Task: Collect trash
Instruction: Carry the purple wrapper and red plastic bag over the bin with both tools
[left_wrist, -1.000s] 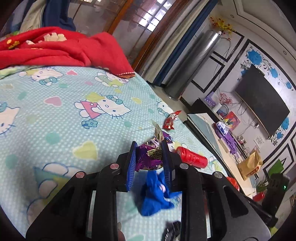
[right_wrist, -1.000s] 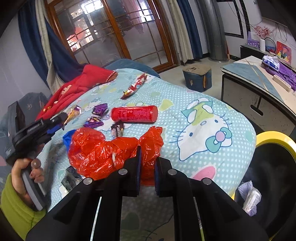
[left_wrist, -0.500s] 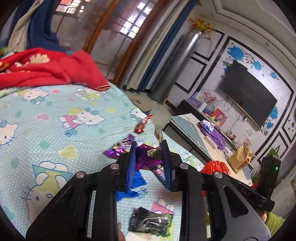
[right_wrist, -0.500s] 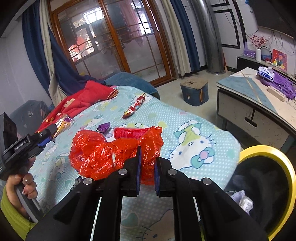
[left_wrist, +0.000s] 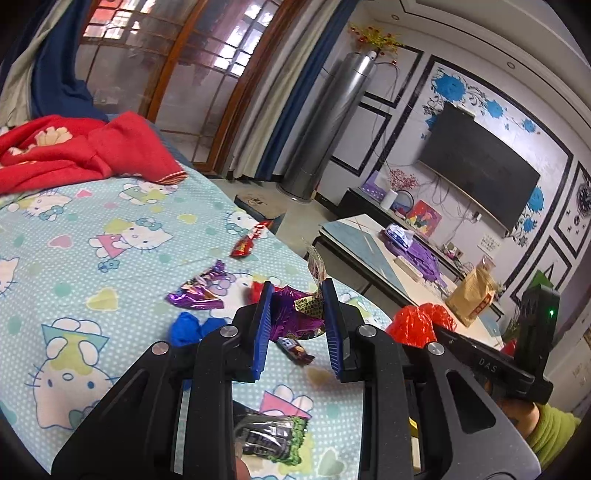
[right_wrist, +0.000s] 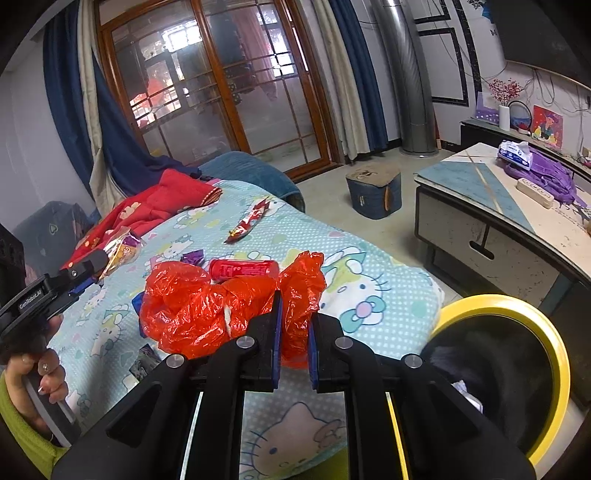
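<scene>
My left gripper is shut on a crumpled purple wrapper, lifted above the bed. A second purple wrapper, a blue scrap, a red wrapper, a small dark bar and a black-and-green packet lie on the sheet. My right gripper is shut on a crumpled red plastic bag, held over the bed. Behind the bag lies a red can. A yellow-rimmed bin with a black liner stands at the right, beside the bed.
The bed's cartoon-cat sheet carries a red blanket at the far end. A low table and a small stool stand on the floor past the bed. A hand in a green sleeve holds the left gripper.
Both grippers have risen with their loads. The left view has swung right and up, so the blue scrap and can slid away; the bin shows more fully in the right view.
</scene>
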